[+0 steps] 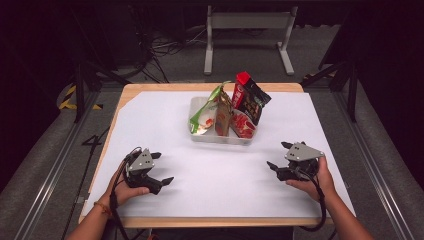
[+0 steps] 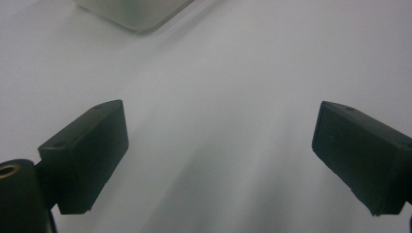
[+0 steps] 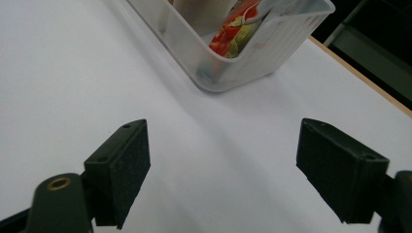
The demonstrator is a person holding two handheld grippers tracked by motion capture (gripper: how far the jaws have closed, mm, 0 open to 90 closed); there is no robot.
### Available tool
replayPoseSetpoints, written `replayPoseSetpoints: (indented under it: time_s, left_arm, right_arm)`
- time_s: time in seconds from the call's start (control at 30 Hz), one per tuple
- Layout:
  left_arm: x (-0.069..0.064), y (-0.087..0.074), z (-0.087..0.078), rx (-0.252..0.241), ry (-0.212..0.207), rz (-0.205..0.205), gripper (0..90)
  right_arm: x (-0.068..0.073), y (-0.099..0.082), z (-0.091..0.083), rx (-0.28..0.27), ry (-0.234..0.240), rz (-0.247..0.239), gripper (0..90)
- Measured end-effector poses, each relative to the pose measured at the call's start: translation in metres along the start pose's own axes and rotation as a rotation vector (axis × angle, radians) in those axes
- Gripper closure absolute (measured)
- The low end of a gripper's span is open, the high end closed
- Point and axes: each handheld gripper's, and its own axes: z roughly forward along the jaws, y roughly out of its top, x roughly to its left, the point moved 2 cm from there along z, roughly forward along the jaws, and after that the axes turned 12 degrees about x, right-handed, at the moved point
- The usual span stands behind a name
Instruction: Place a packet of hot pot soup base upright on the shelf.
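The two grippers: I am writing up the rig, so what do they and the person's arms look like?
Both the left gripper and the right gripper are black, each topped by a grey three-cornered plate with small holes. Their jaws end in flat rectangular black pads. A black cable trails from each. The forearms are bare; the left wrist wears an orange band.

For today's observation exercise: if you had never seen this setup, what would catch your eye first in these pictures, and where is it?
The eye goes first to the bright snack packets, green, brown, red and black, standing upright in a clear plastic bin toward the far middle of the white table. Next come the two black grippers on the near side, the left gripper and the right gripper, both with jaws apart and nothing between them.
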Motion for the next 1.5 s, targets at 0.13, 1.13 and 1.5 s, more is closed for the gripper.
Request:
replayPoseSetpoints:
  time_s: [0.13, 1.13, 1.5]
  left_arm:
    - [0.0, 0.0, 0.0, 0.0, 0.001, -0.002, 7.1]
    - [0.001, -0.001, 0.001, 0.004, 0.0, 0.005, 7.0]
    - [0.0, -0.001, 0.001, 0.005, -0.002, 0.007, 6.9]
  right_arm:
    - [0.0, -0.005, -0.003, -0.011, -0.004, 0.017, 16.5]
    - [-0.007, -0.054, -0.021, -0.061, -0.04, 0.174, 10.9]
    - [-0.013, -0.07, -0.029, -0.075, -0.052, 0.218, 11.0]
